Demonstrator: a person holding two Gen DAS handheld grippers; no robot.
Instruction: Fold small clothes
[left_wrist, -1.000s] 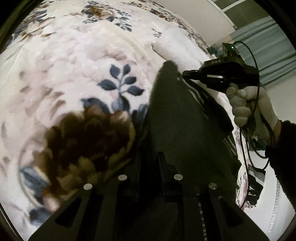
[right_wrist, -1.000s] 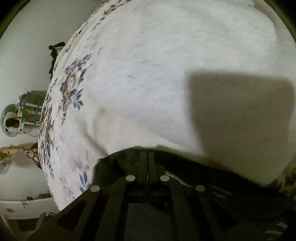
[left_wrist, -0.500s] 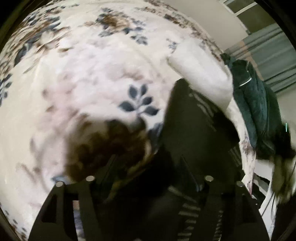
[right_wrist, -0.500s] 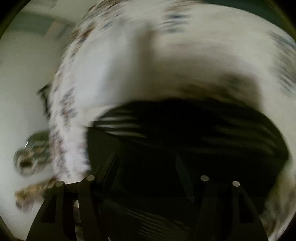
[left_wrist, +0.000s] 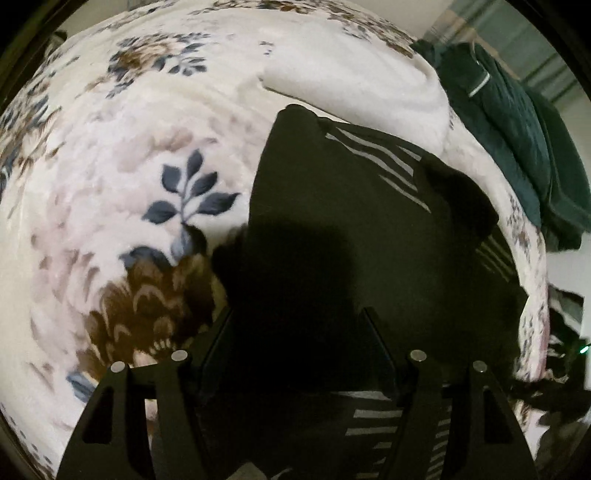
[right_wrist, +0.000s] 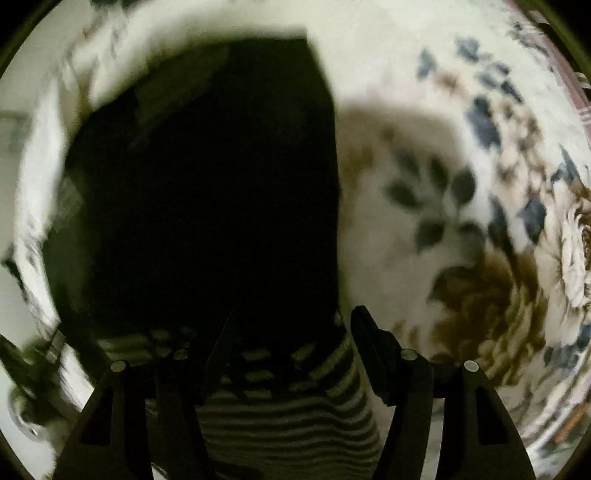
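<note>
A black garment with thin grey stripes lies spread on the floral blanket. In the left wrist view my left gripper hangs over the garment's near part, its jaws apart, and the cloth lies below them without being pinched. In the blurred right wrist view the same garment fills the left half, with a striped band nearest the camera. My right gripper is open above that striped edge, and its right finger stands over the garment's right border.
A white folded blanket lies beyond the garment. A dark green cloth is heaped at the bed's right edge, where the bedding drops off. The floral blanket extends to the right of the garment in the right wrist view.
Both grippers were shut on the garment and now stand open above it. The garment has dropped flat on the blanket. The right gripper and its gloved hand have left the left wrist view.
</note>
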